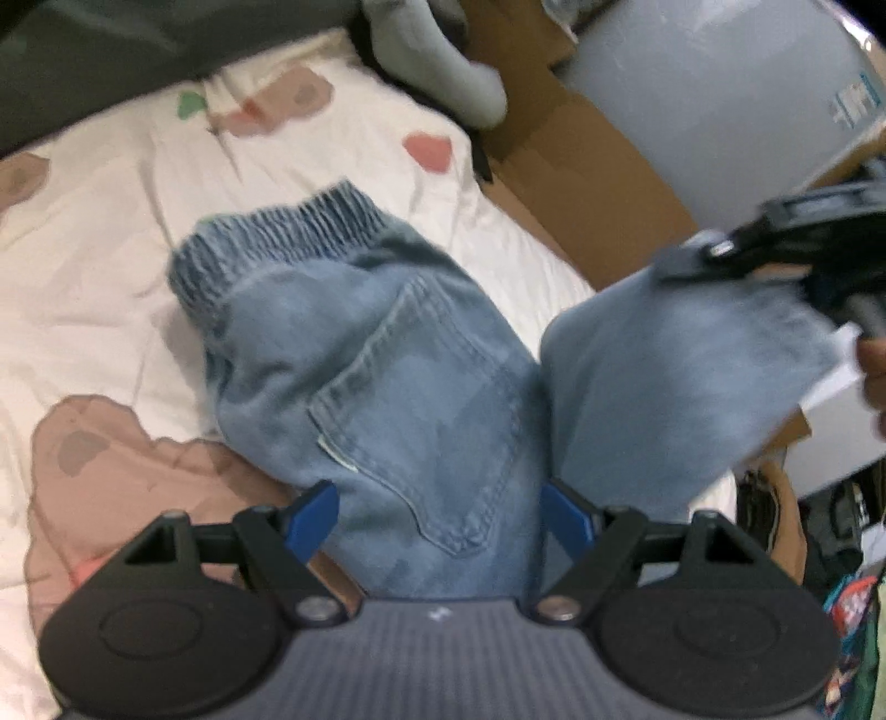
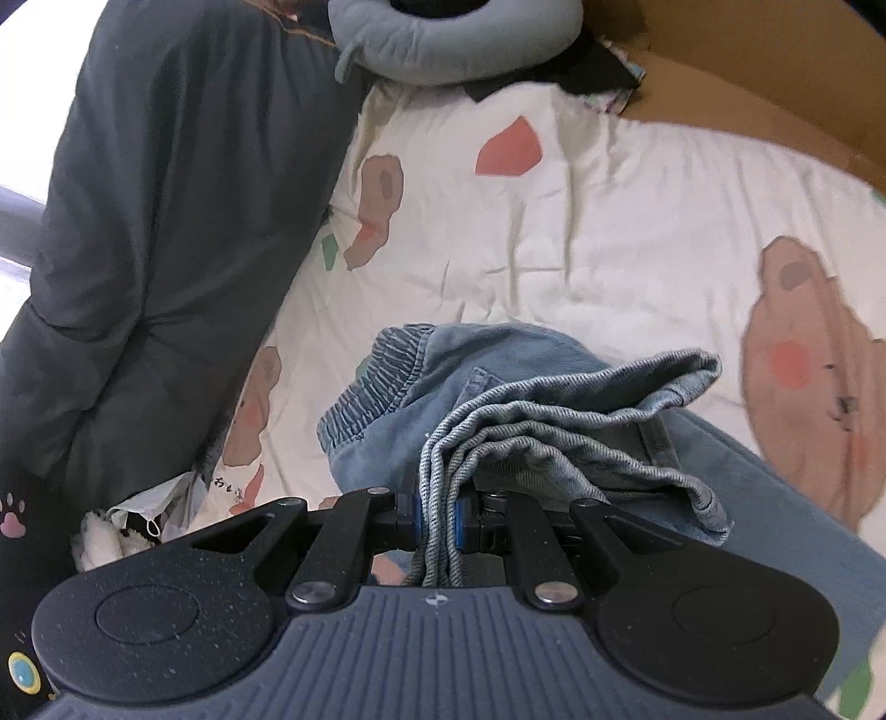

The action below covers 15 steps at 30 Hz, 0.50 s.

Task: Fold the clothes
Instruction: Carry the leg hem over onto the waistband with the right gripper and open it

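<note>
A pair of light blue jeans [image 1: 387, 354] lies on a bed covered by a white quilt [image 1: 111, 266] printed with brown bears and red shapes. Taking the jeans as the landmark: their ribbed elastic waistband [image 1: 277, 232] is the far end in the left wrist view, a back pocket [image 1: 410, 410] faces up just nearer than it, and the trouser legs are raised off the quilt to the right of the pocket.

The left hand-held gripper [image 1: 440, 518] tilts steeply downward over the near part of the jeans, its blue-padded fingers [image 1: 313, 512] standing wide apart on either side of the denim below the pocket; whether the pads touch the cloth I cannot tell.

The right hand-held gripper [image 2: 434, 518] also points steeply down, toward the waistband end. Its jaws are drawn nearly together, clamped on the bunched hems [image 2: 554, 437] of both legs, so the cuffs fan out to the right of its fingers above the seat of the jeans. From the left wrist view it appears blurred at the right edge, gripping the raised leg cloth, with part of the person's hand [image 1: 875, 376] behind it.

Beyond the waistband lie a dark grey padded garment [image 2: 155, 221] and a grey neck pillow [image 2: 454, 50]; a cardboard box [image 1: 581, 183] stands off the bed's edge, to the right of the jeans.
</note>
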### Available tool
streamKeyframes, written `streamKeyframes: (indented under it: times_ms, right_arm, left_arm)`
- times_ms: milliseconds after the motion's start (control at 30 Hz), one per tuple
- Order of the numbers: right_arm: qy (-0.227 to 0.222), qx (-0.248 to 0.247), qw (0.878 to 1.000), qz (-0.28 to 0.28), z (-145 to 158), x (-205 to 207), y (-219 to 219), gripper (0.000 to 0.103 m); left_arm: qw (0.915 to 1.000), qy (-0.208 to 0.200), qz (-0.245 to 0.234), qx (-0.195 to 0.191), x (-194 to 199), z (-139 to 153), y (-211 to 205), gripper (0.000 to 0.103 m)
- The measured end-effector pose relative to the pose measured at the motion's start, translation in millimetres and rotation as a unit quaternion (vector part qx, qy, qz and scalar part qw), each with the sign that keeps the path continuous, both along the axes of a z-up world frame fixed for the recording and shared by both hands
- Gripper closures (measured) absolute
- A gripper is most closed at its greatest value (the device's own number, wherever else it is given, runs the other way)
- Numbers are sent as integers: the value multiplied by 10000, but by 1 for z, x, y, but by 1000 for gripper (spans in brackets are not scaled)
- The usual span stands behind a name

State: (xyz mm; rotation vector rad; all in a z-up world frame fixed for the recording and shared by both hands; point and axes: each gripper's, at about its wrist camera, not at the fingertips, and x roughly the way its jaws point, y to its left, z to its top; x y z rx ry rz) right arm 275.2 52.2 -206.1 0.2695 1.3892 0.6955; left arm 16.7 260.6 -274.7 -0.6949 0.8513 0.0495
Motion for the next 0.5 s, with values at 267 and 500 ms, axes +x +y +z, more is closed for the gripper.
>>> streamKeyframes:
  times_ms: [267,500]
  right_arm:
    - [71,271,9995,109,-52,2,38,91]
    - [443,761,9961,-113,-102,-4,61,78]
  left_arm:
    - [9990,-120,387,194,-15,3,13,20]
    - [9982,33,462,381,-23,19,33,20]
